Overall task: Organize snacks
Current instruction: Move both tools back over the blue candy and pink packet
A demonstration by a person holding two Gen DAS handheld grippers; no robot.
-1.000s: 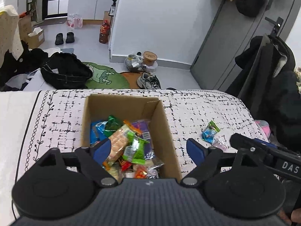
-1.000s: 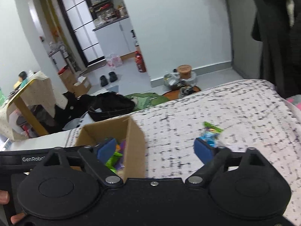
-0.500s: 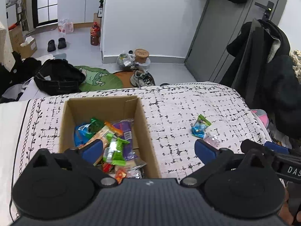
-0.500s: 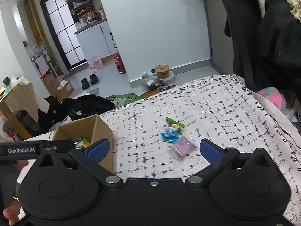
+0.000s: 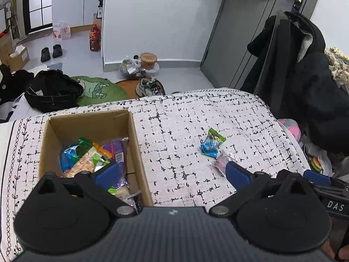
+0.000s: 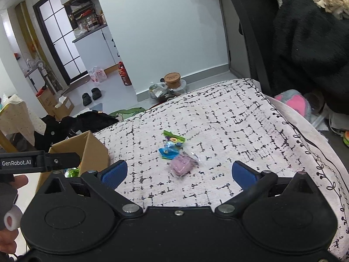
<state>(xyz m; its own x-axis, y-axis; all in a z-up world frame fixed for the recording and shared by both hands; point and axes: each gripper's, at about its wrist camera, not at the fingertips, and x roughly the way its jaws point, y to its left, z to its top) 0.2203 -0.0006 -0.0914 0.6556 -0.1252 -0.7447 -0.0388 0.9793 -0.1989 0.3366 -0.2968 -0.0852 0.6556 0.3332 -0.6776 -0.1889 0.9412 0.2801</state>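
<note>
Both claws have just been opening and now stand wide with nothing between their blue pads. The left claw [image 5: 172, 172] hangs over the right wall of the cardboard box [image 5: 135, 135], its body hiding the box's near end and part of the snacks [image 5: 91, 155] piled inside. On the patterned bed cover [image 6: 229, 131], the right claw [image 6: 178, 172] frames a pink packet [image 6: 182, 166] touching a blue-green packet [image 6: 170, 148]; their print is too small to read. A hand [image 6: 8, 196] is cut off at the left edge
</note>
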